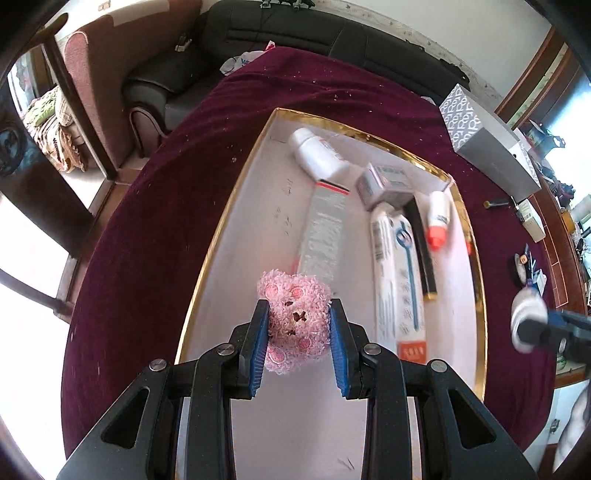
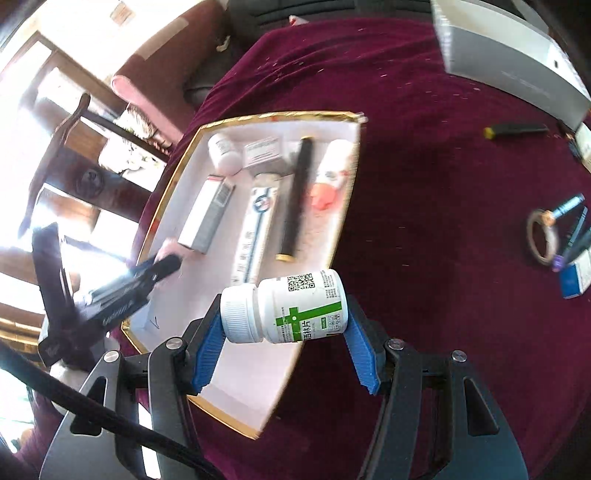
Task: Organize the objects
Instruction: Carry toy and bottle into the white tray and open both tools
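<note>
My left gripper [image 1: 298, 314] is shut on a pink plush bear [image 1: 297, 321] and holds it over the near part of a white, gold-rimmed tray [image 1: 236, 229]. The tray holds a white bottle [image 1: 317, 153], a grey box [image 1: 321, 236], a small box [image 1: 384, 182], a long white packet [image 1: 397, 280], a black stick [image 1: 421, 251] and an orange-capped tube [image 1: 437, 219]. My right gripper [image 2: 283, 314] is shut on a white pill bottle [image 2: 291, 306] with a green cross, lying sideways above the tray's right edge [image 2: 345, 206]. The left gripper shows blurred in the right wrist view [image 2: 162, 267].
The tray lies on a dark red tablecloth [image 1: 155, 221]. A grey box [image 2: 509, 62] stands at the back right. A black pen [image 2: 517, 129], a tape ring [image 2: 541, 236] and small items [image 2: 576, 273] lie at the right. A black sofa [image 1: 295, 29] is behind the table.
</note>
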